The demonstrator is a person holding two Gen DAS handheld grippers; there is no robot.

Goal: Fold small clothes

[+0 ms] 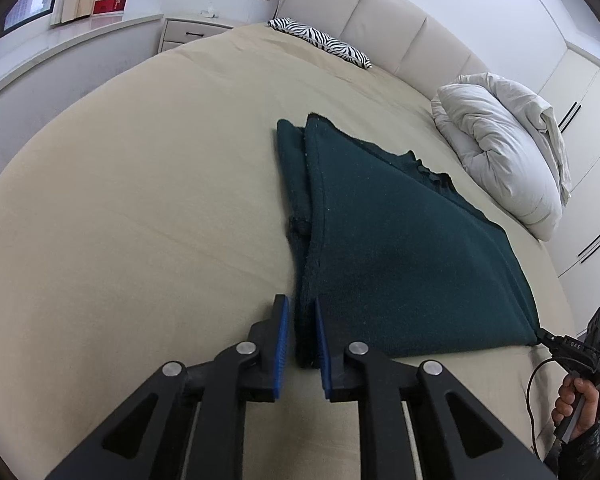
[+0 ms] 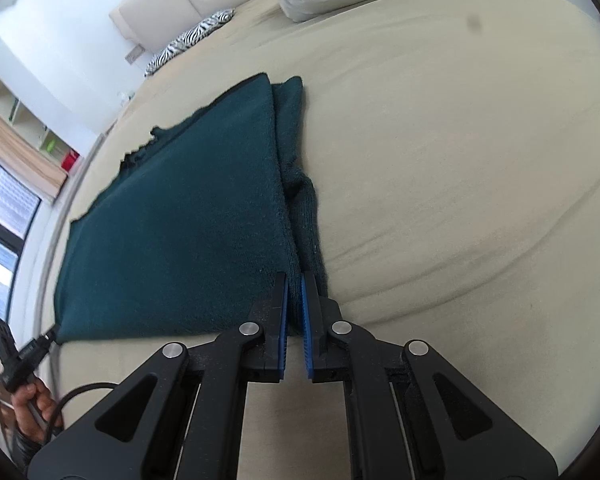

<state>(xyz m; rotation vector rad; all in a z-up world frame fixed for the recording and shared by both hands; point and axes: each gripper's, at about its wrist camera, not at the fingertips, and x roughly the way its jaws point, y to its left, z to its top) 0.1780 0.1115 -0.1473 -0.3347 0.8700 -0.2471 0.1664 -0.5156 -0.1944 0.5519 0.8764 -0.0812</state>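
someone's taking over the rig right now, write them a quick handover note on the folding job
Left hand-held gripper: pads closed on the near left corner of the dark green garment.
Right hand-held gripper: pads closed on the garment's near right corner.
Garment lies flat on the beige bed sheet, its long sides already folded in, near edge towards you.
Done: side folds.
Left: probably carry the near edge over to the far edge to halve it, then smooth and release.
Keep clear of the white duvet and the zebra pillow near the headboard.
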